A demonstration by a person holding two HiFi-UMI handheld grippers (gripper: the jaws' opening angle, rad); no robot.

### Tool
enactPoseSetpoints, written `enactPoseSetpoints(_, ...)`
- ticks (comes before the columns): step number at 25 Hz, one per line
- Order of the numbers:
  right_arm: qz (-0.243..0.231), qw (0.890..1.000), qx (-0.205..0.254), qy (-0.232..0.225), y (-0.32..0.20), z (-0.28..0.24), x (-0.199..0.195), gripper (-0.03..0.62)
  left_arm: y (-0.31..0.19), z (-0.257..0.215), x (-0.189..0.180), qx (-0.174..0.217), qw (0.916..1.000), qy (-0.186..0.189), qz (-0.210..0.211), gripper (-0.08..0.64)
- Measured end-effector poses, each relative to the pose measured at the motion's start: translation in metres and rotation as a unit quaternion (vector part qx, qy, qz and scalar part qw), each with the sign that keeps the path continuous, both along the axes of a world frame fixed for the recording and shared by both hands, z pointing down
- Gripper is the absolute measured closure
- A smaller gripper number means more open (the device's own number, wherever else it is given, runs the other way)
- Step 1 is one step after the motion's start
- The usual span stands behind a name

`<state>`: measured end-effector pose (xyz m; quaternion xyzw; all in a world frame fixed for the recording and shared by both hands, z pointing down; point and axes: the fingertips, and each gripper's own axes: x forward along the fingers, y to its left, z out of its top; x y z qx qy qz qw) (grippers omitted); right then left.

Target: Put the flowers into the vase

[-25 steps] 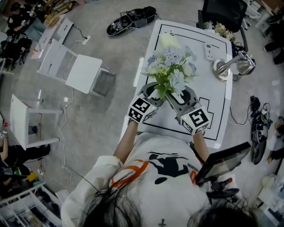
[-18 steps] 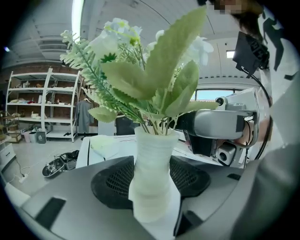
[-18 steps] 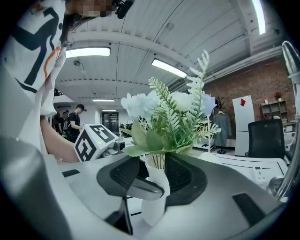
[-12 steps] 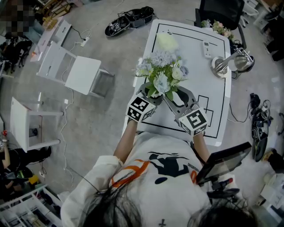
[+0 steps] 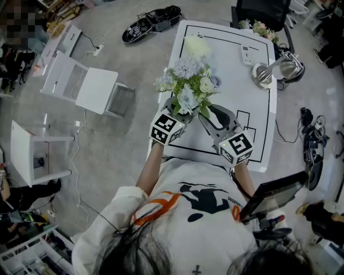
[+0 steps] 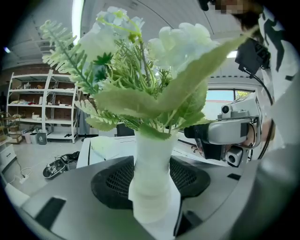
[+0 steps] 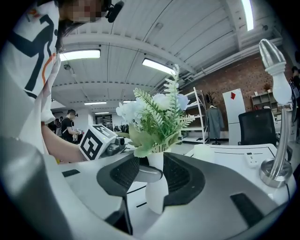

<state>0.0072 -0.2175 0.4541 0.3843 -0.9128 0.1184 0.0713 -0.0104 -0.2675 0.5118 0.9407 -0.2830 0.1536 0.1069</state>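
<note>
A white vase [image 6: 152, 178] holds the bouquet [image 5: 185, 88] of pale blue and white flowers with green leaves. In the head view the blooms hide the vase, above the white table's [image 5: 252, 134] left edge. My left gripper [image 5: 180, 111] is shut on the vase, whose sides press on both black pads in the left gripper view. From the other side my right gripper [image 5: 203, 111] also closes on the vase [image 7: 157, 192], beside one finger of the left gripper. The left gripper's marker cube [image 7: 96, 140] shows in the right gripper view.
On the table lie a pale green lump [image 5: 198, 45] and a remote [image 5: 246, 53], and a desk lamp [image 5: 271, 72] stands at its right. More flowers [image 5: 260, 29] sit at the far edge by a black chair [image 5: 263, 11]. White folding furniture [image 5: 86, 83] stands at left.
The bouquet has shifted left over the table, from near its middle toward the left edge. Both grippers still hold the vase.
</note>
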Motion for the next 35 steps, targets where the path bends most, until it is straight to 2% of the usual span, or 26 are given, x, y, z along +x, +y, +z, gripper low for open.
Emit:
enactPoseSetpoints(10, 0.008, 1.000, -0.020, -0.011, 0.010, 0.010, 0.011, 0.433, 0.002, -0.007, 0.003, 0.020, 0.9997, 0.005, -0.012, 0.303)
enactPoseSetpoints(19, 0.007, 1.000, -0.016, -0.017, 0.022, 0.007, 0.010, 0.433, 0.019, -0.004, -0.019, 0.015, 0.9991, -0.006, -0.040, 0.295)
enactPoseSetpoints(28, 0.005, 1.000, -0.003, -0.018, 0.044, 0.001, 0.011, 0.434, 0.049, -0.019, -0.030, 0.022, 0.9978, -0.005, -0.062, 0.295)
enactPoseSetpoints(32, 0.004, 1.000, -0.002, -0.013, 0.062, 0.001, 0.015, 0.434, 0.073, -0.027, -0.022, 0.019, 0.9979, 0.016, -0.061, 0.296)
enactPoseSetpoints(35, 0.002, 1.000, -0.003, -0.011, 0.080, 0.002, 0.022, 0.434, 0.094, -0.032, -0.010, 0.024, 0.9981, 0.017, -0.055, 0.342)
